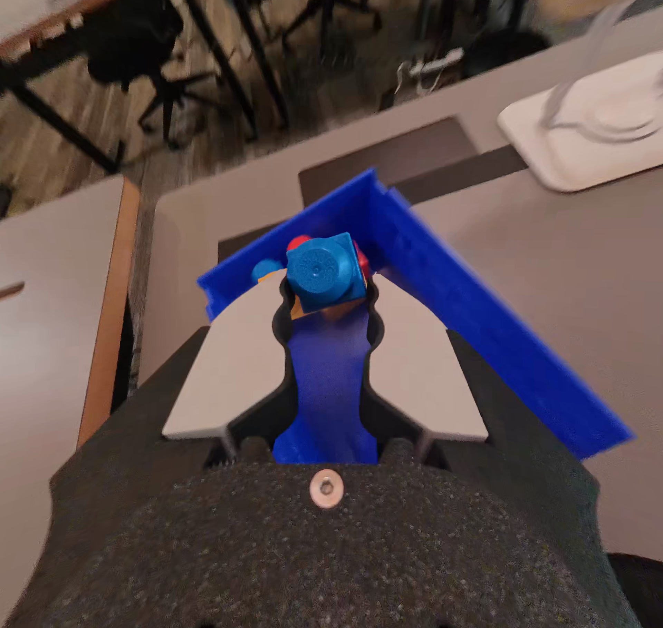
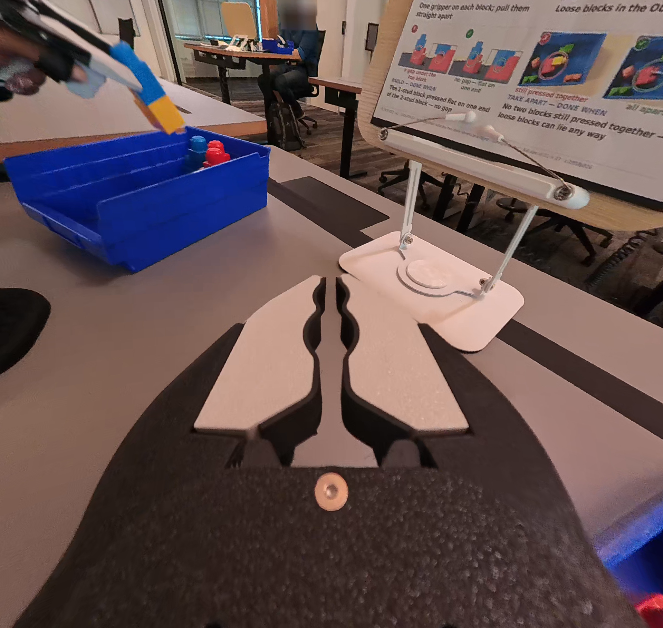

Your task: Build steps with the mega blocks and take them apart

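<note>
Step in hand, as judged: lifting a pressed pair of blocks clear of the bin, or setting it in; which cannot be told. To do it well: keep the pinch firm, hold the pair clear of the bin's far walls, bring in the second gripper before pulling apart.

Left gripper (image 1: 326,297): fingers narrowed around a blue block (image 1: 323,273) at the tips, stud towards the camera. An orange block (image 2: 167,116) is joined beneath it and juts past the fingertips.

Blue bin (image 1: 466,288): directly under and beyond the left fingers. A second blue block (image 2: 196,152) and a red block (image 2: 215,154) stand in its far corner, just past the held pair.

Right gripper (image 2: 330,282): fingers nearly together with a thin gap, holding nothing, over bare table (image 2: 179,306). White stand (image 2: 466,317) is just beyond its fingertips, to the right; the bin is well off to the left.
</note>
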Demonstrator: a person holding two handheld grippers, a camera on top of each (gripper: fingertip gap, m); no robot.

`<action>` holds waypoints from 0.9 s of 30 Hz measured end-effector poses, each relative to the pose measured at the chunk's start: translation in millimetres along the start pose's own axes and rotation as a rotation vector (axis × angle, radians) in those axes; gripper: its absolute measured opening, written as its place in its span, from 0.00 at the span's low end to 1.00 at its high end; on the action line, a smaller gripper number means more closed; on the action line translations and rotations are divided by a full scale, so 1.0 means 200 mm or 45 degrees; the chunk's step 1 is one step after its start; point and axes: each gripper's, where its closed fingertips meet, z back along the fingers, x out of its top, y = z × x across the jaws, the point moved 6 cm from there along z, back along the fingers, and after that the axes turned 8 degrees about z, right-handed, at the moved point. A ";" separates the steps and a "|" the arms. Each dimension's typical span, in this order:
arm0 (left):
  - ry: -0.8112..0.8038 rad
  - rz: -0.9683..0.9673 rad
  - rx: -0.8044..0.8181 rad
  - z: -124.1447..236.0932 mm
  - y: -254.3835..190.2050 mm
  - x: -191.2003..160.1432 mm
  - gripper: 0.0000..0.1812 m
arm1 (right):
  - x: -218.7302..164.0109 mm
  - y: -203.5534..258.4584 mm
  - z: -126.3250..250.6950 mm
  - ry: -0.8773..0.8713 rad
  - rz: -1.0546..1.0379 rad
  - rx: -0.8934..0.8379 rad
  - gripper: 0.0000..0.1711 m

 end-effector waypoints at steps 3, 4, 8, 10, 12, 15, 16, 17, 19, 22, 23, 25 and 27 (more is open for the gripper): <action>-0.151 -0.054 -0.149 0.12 -0.22 0.11 0.21 | 0.02 0.03 -0.01 -0.015 0.047 -0.003 0.08; -0.191 -0.073 -0.209 0.15 -0.31 0.14 0.21 | 0.03 0.04 -0.01 -0.019 0.068 -0.006 0.10; -0.299 -0.139 -0.441 0.22 -0.67 0.18 0.21 | 0.05 0.10 -0.02 -0.017 0.157 -0.005 0.23; -0.315 -0.154 -0.563 0.22 -0.85 0.17 0.21 | 0.06 0.13 -0.03 -0.017 0.207 0.004 0.27; -0.317 -0.160 -0.674 0.20 -1.02 0.14 0.21 | 0.06 0.17 -0.04 -0.006 0.273 0.013 0.31; -0.293 -0.172 -0.806 0.16 -1.24 0.07 0.21 | 0.04 0.24 -0.07 0.025 0.386 0.017 0.35; -0.276 -0.166 -0.854 0.14 -1.30 0.04 0.21 | 0.03 0.26 -0.08 0.042 0.419 0.018 0.36; -0.256 -0.157 -0.900 0.12 -1.36 0.02 0.21 | 0.01 0.28 -0.10 0.061 0.448 0.016 0.37; -0.228 -0.141 -0.969 0.09 -1.45 -0.03 0.21 | -0.02 0.31 -0.12 0.092 0.487 0.018 0.38; -0.219 -0.117 -1.045 0.05 -1.54 -0.10 0.21 | -0.07 0.32 -0.15 0.145 0.524 0.010 0.36; -0.214 -0.104 -1.082 0.04 -1.56 -0.11 0.21 | -0.09 0.32 -0.16 0.170 0.549 -0.011 0.30; -0.227 -0.075 -1.130 0.03 -1.58 -0.13 0.21 | -0.11 0.32 -0.15 0.150 0.601 -0.018 0.21; -0.285 -0.059 -1.181 0.04 -1.57 -0.14 0.21 | -0.10 0.32 -0.14 0.114 0.550 0.026 0.21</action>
